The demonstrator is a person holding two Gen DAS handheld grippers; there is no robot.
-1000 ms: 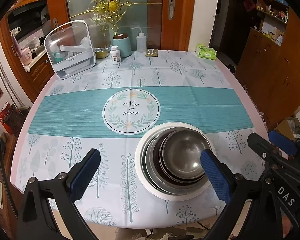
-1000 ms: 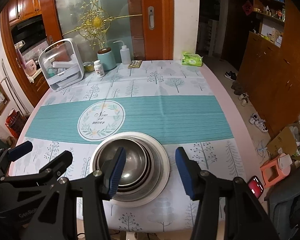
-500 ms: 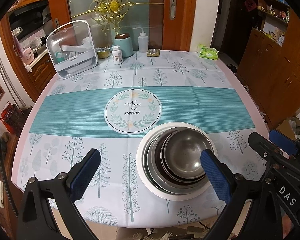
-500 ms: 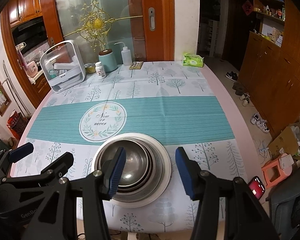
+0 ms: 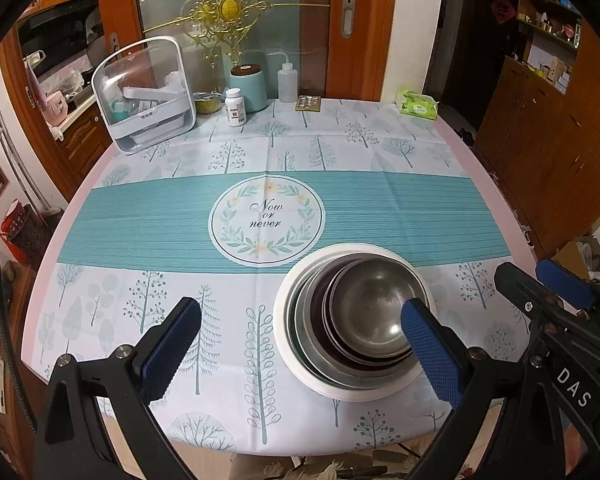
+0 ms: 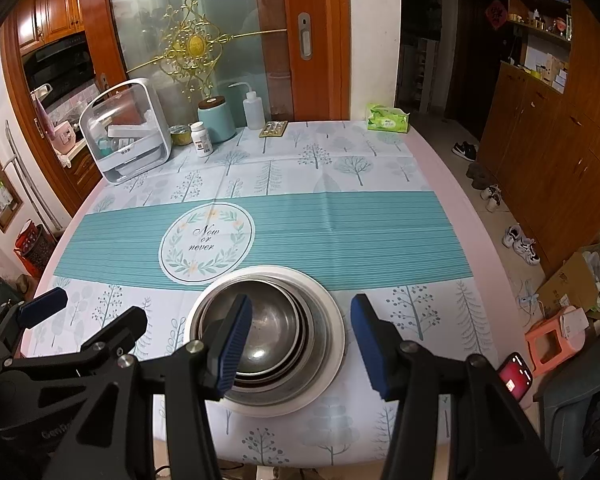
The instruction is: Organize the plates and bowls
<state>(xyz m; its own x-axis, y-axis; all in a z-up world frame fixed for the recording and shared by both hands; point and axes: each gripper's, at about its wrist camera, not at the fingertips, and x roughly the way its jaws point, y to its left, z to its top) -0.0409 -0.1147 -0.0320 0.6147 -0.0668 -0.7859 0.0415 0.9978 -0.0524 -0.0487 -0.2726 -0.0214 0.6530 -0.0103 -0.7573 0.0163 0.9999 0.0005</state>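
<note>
A stack of steel bowls (image 5: 374, 312) sits nested on a white plate (image 5: 288, 344) near the table's front edge; it also shows in the right wrist view (image 6: 272, 328) on the plate (image 6: 332, 344). My left gripper (image 5: 300, 346) is open and empty, above the front of the table, its right finger over the stack's right rim. My right gripper (image 6: 300, 340) is open and empty, its jaws standing either side of the stack's right half. The right gripper also appears at the right edge of the left wrist view (image 5: 540, 280).
A clear storage box (image 5: 144, 96), teal canister (image 5: 249, 88), pill bottle (image 5: 236, 107), squeeze bottle (image 5: 287, 82) and tissue pack (image 5: 416, 106) stand along the far edge. A wooden cabinet (image 6: 560, 152) and shoes (image 6: 520, 240) are to the right.
Both grippers have drawn back and up slightly, so the stack and table sit a little farther away in both views. Nothing was taken hold of.
</note>
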